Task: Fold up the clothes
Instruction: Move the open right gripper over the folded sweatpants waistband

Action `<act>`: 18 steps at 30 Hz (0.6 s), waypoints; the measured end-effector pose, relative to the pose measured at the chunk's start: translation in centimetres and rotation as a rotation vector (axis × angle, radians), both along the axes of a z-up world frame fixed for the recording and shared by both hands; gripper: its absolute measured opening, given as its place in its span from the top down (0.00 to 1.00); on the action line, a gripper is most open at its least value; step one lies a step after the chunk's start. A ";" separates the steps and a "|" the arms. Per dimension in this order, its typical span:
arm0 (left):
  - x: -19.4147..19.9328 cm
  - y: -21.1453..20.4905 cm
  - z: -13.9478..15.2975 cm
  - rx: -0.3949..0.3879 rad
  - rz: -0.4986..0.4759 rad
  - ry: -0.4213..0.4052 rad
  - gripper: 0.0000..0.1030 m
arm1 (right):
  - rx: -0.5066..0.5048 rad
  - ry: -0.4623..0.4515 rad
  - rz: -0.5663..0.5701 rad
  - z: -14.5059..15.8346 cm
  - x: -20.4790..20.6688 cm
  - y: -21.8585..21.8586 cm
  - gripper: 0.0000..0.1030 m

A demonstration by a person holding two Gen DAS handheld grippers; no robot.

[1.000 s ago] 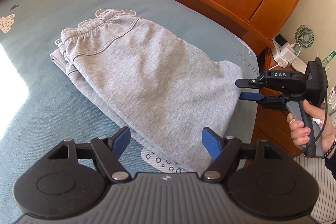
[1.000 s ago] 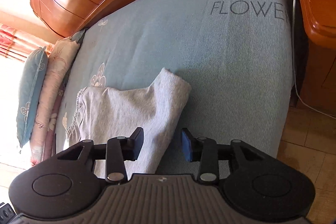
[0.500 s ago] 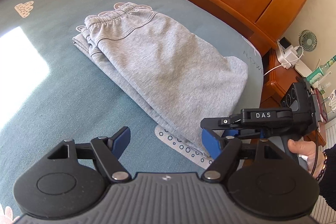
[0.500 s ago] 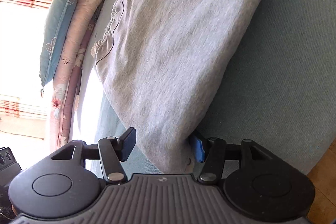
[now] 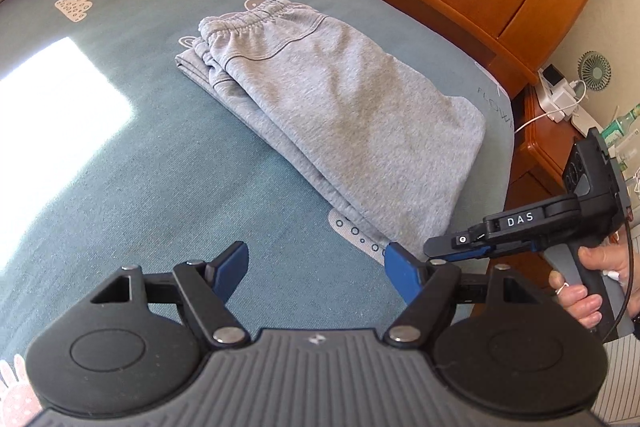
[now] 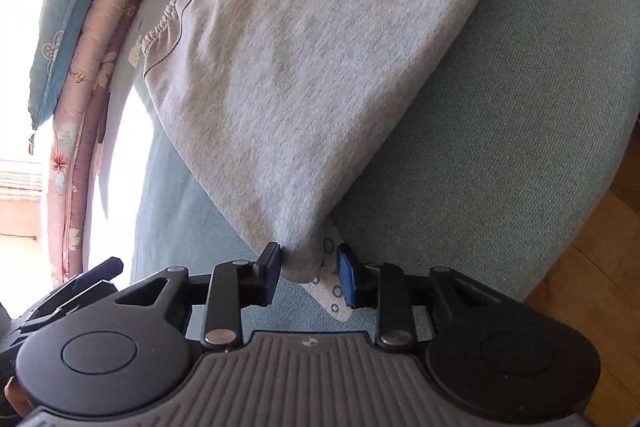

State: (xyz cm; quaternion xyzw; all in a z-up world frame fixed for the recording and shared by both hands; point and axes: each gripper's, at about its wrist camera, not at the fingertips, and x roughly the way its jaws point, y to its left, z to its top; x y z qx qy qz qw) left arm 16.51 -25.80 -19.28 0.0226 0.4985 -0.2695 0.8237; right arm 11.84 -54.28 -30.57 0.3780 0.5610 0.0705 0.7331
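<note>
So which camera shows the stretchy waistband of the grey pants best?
The left wrist view. There the whole gathered waistband shows at the far end of the folded grey pants, lying on the bed. The right wrist view catches only a thin, squashed strip of it near the picture's left side.

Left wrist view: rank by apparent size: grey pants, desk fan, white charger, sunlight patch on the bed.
1. Grey pants
2. Sunlight patch
3. Desk fan and white charger look alike in size; both sit far off at the distorted edge, so no ranking.
</note>
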 end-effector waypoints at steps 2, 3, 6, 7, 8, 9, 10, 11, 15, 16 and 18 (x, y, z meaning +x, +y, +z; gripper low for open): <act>0.6 -1.1 0.1 0.031 -0.050 -0.046 0.27 | -0.094 -0.033 0.031 1.5 -0.4 0.0 0.66; 0.9 -1.6 0.1 0.047 -0.074 -0.069 0.27 | -0.157 -0.065 0.047 2.4 -0.5 -0.1 0.66; 2.6 -4.1 0.0 0.057 -0.137 -0.129 0.27 | -0.373 -0.187 0.058 5.4 -0.1 -1.6 0.66; 3.4 -5.0 -0.2 0.061 -0.150 -0.144 0.27 | -0.426 -0.215 0.061 6.0 0.2 -2.6 0.66; 4.1 -6.0 -0.3 0.064 -0.163 -0.159 0.27 | -0.463 -0.238 0.066 6.4 0.6 -3.4 0.65; 5.0 -7.1 -0.5 0.068 -0.170 -0.174 0.27 | -0.502 -0.257 0.071 6.6 1.3 -4.3 0.64; 5.8 -8.3 -0.8 0.073 -0.177 -0.188 0.27 | -0.542 -0.270 0.076 6.6 2.4 -5.3 0.64; 6.4 -9.1 -1.1 0.078 -0.179 -0.191 0.27 | -0.581 -0.283 0.080 6.6 3.5 -6.3 0.63; 8.0 -11.6 -3.0 0.137 -0.189 -0.178 0.27 | -0.651 -0.294 0.110 5.5 6.7 -9.3 0.59; 8.3 -11.9 -3.8 0.172 -0.178 -0.163 0.27 | -0.645 -0.283 0.120 5.0 7.2 -9.9 0.59; 8.3 -11.8 -4.4 0.192 -0.151 -0.142 0.27 | -0.624 -0.253 0.138 4.1 7.8 -11.1 0.59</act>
